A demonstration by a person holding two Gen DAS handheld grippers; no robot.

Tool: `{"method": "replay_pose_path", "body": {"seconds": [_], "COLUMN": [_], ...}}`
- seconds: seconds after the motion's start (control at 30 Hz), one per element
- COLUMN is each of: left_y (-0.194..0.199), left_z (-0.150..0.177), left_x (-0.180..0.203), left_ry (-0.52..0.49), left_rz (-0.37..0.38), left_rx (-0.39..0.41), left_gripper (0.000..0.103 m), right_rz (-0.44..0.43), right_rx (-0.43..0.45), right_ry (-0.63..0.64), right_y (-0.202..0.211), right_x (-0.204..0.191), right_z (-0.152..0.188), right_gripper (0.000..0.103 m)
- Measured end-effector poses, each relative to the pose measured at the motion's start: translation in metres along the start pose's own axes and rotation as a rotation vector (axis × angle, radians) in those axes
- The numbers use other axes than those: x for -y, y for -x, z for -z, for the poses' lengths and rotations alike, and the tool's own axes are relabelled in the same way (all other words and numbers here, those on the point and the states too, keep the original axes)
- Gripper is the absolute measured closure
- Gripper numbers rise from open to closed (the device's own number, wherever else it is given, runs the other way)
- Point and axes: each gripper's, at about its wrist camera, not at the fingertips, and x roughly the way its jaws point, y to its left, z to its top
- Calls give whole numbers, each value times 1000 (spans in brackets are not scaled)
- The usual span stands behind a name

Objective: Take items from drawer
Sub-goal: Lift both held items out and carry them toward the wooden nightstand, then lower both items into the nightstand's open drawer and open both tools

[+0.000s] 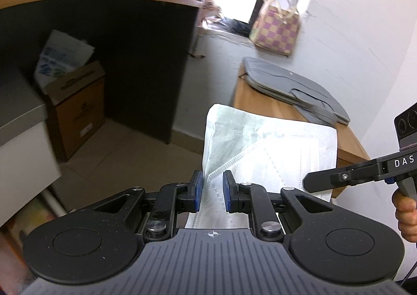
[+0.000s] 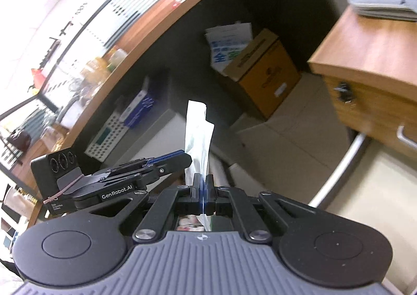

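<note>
From the left wrist, the left claw [image 1: 211,190] stands open around a packaged face mask [image 1: 271,149] held up in the air. From the right wrist, the right claw [image 2: 202,192] is clamped tight on that packet [image 2: 198,136], near the wooden drawer cabinet [image 2: 370,65].

I counted two grippers: the left gripper [image 1: 211,190], its jaws parted a little, and the right gripper [image 2: 202,192], its jaws pressed together. Between them I saw one packaged face mask [image 1: 271,149], the only task item out. I counted one cardboard box [image 2: 263,71] with one printed sheet [image 2: 229,44] leaning in it, one wooden cabinet [image 2: 370,60] bearing one grey pouch [image 1: 294,89], and one checked handbag [image 1: 275,29]. On my side I made out one hand [image 1: 406,214].
</note>
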Motion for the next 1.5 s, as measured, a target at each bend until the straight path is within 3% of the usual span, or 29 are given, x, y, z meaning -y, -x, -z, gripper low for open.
{"method": "replay_pose_path", "body": {"seconds": [0.43, 0.77, 1.17, 1.5], "left_y": [-70, -111, -131, -138], "left_z": [-10, -7, -3, 3], "left_x": [48, 66, 70, 70], "left_ry": [-126, -155, -166, -170], "left_rz": [66, 76, 68, 58], "left_rx": [-100, -181, -220, -231], "left_gripper": [84, 84, 84, 82], "right_rz": [116, 153, 169, 357], "right_rx": [74, 115, 83, 15], "right_ry": [-123, -219, -369, -433], "right_y": [25, 19, -26, -73], "right_x": [70, 125, 203, 248], "right_z": [9, 23, 48, 59], "right_gripper": [102, 102, 102, 102]}}
